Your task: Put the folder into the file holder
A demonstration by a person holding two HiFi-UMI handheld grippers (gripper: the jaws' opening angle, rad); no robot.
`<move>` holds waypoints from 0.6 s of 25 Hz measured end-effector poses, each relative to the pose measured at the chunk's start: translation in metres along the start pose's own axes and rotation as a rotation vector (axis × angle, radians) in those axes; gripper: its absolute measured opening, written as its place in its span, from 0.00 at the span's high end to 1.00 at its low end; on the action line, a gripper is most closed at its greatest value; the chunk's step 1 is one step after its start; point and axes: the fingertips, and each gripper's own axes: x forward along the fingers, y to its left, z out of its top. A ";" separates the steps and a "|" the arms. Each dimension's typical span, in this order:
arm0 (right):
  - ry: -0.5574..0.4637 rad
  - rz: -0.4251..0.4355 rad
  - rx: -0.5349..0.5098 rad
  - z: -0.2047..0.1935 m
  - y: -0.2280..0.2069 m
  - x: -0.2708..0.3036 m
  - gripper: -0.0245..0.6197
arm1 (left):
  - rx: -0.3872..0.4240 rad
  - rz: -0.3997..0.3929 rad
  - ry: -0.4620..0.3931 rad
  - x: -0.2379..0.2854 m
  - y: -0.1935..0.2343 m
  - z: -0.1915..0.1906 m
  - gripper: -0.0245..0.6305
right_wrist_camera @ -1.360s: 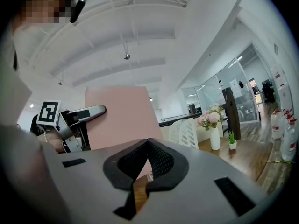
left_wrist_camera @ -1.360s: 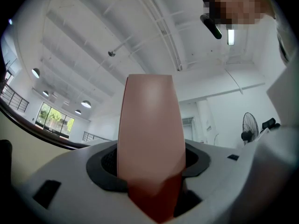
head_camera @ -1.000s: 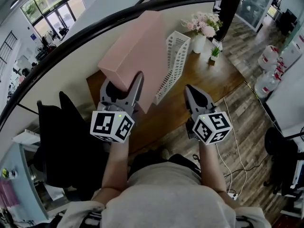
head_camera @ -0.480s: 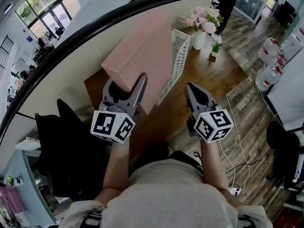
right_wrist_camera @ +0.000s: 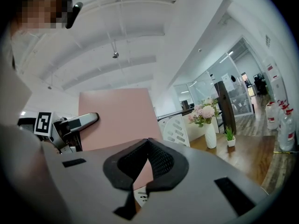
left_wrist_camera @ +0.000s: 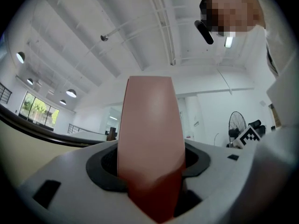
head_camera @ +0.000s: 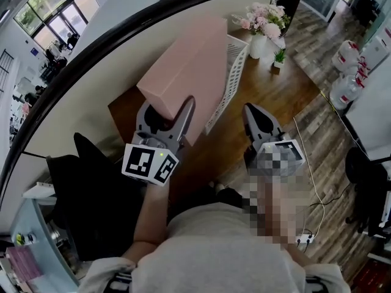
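Observation:
A thick pink folder hangs upright over the wooden desk, gripped at its near lower corner by my left gripper. In the left gripper view the folder fills the gap between the jaws. A white latticed file holder stands on the desk directly right of the folder, and the folder's right edge overlaps the holder's top. My right gripper hovers nearer me and right of the holder, shut with nothing in it. The right gripper view shows the folder, the holder and the left gripper.
A white vase of pink flowers and a small potted plant stand at the desk's far end. A curved partition with a black rim backs the desk. A black chair is at left, water bottles at right.
The left gripper has carried the folder to the right, so its edge now meets the file holder's top. The right gripper has stayed shut in about the same place.

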 end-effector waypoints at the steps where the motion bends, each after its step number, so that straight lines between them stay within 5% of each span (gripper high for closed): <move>1: -0.001 -0.003 0.001 0.000 -0.001 0.000 0.95 | 0.007 -0.008 -0.002 0.002 -0.001 0.000 0.50; 15: 0.001 -0.046 0.009 -0.003 -0.016 0.001 0.95 | 0.035 -0.023 -0.052 0.013 -0.005 -0.005 0.50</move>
